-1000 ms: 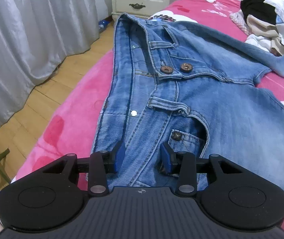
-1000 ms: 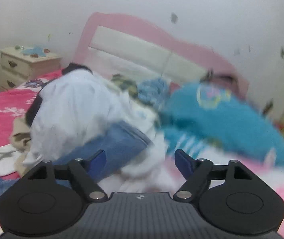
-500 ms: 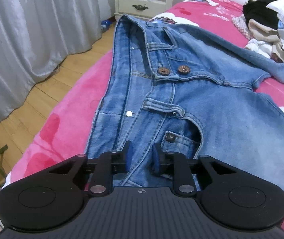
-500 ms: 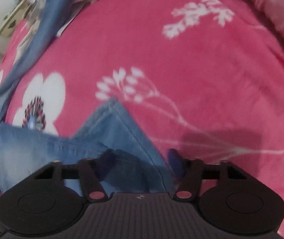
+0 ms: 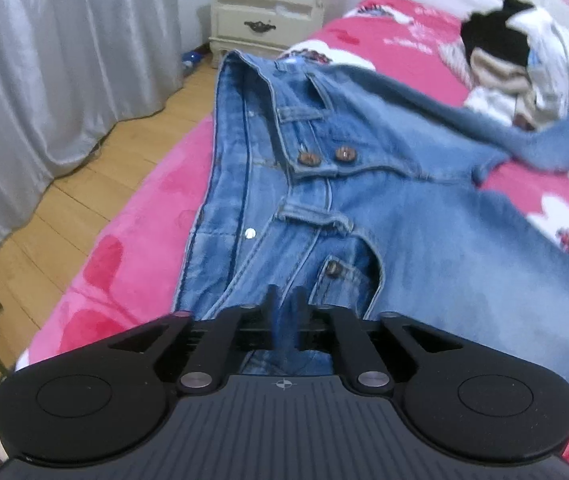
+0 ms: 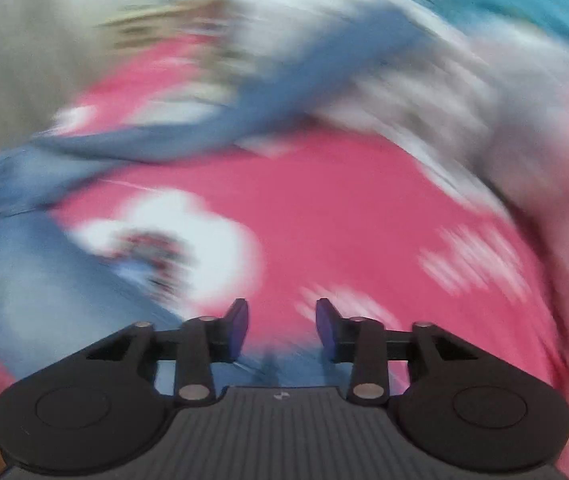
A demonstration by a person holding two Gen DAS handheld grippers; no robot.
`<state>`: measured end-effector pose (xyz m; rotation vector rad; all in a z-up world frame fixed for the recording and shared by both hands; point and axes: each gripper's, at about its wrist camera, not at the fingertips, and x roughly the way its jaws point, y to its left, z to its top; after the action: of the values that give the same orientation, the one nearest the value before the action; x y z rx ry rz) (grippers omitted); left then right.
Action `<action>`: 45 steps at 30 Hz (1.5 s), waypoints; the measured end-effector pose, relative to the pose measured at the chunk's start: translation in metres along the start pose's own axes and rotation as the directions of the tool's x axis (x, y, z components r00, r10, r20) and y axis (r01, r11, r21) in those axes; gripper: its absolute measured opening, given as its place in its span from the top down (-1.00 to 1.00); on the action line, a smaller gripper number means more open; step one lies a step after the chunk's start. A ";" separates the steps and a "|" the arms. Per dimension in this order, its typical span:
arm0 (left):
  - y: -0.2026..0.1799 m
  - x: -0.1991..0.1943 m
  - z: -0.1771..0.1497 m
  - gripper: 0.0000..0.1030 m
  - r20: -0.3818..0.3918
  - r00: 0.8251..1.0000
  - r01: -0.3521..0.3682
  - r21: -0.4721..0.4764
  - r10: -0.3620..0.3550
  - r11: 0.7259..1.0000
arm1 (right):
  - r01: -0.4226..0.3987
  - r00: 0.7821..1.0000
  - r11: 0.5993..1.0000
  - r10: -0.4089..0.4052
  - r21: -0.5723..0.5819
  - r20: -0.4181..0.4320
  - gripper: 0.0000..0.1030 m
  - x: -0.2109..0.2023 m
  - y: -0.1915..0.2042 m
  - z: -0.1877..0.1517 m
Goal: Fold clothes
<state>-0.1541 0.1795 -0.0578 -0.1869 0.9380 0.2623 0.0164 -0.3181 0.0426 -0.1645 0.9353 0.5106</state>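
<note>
Light blue jeans (image 5: 364, 200) lie front up on the pink bedspread (image 5: 136, 232), waistband toward the bed's left edge. One leg runs off to the upper right. My left gripper (image 5: 284, 304) is shut on the jeans' near side, pinching denim just below the front pocket. The right wrist view is heavily motion-blurred. In it my right gripper (image 6: 282, 320) is open over the pink bedspread (image 6: 344, 200). A strip of denim shows low between its fingers, not gripped. The jeans (image 6: 36, 280) spread to its left, and one leg (image 6: 304, 80) stretches away across the bed.
A cream nightstand (image 5: 272, 8) stands at the bed's far left corner. A grey curtain (image 5: 44, 60) hangs beside the wooden floor (image 5: 64, 220). A pile of black and white clothes (image 5: 524, 64) sits near the headboard.
My left gripper's fingers closed onto the denim near the pocket. My right gripper swung fast from the clothes pile down to the bedspread by the jeans leg, and its gap narrowed.
</note>
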 end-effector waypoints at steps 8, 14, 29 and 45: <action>0.022 0.012 -0.002 0.38 -0.014 0.999 0.048 -0.107 -0.050 0.993 | -0.328 0.905 0.792 0.420 -0.515 0.068 0.03 0.091 0.214 0.087; 0.025 0.013 -0.003 0.40 0.012 0.994 0.111 -0.123 -0.110 0.986 | -0.275 0.903 0.628 0.428 -0.728 0.028 0.09 0.188 0.328 0.117; 0.017 0.022 -0.007 0.73 0.040 0.992 0.122 -0.066 -0.119 0.990 | -0.338 0.913 0.555 0.390 -0.760 -0.122 0.25 0.269 0.365 0.128; 0.029 -0.043 -0.009 1.00 0.252 0.960 0.180 -0.222 -0.122 0.958 | -0.411 0.852 0.709 0.522 -0.573 0.035 0.59 0.225 0.342 0.162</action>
<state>-0.1940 0.1989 -0.0295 -0.4436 0.6486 0.2504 0.0764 0.1143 -0.0136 -0.3926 0.6034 1.2591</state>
